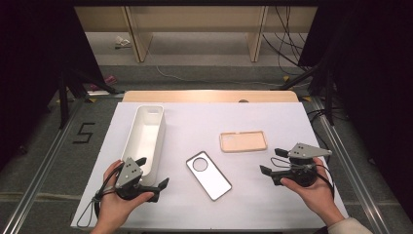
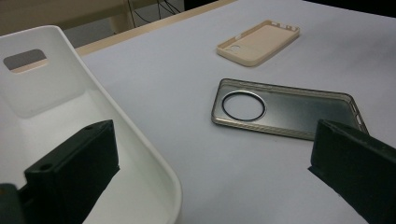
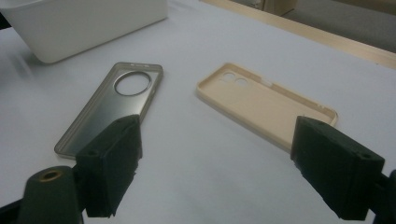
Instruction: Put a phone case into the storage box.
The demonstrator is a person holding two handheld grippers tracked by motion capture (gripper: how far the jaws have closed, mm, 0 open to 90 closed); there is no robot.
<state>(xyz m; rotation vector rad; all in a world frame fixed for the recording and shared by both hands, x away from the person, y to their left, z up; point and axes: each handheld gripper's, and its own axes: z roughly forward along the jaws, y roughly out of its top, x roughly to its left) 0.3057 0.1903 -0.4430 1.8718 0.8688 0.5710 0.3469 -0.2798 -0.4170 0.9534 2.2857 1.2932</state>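
Clear phone case (image 1: 209,175) lies flat near the tabletop's (image 1: 272,122) front edge, mid-width, between the left gripper (image 1: 152,174) and right gripper (image 1: 271,161) — both released, jaws spread, grasping nothing.

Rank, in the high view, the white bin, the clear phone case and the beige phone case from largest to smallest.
1. White bin.
2. Clear phone case and beige phone case: they look alike in size, so no ranking.
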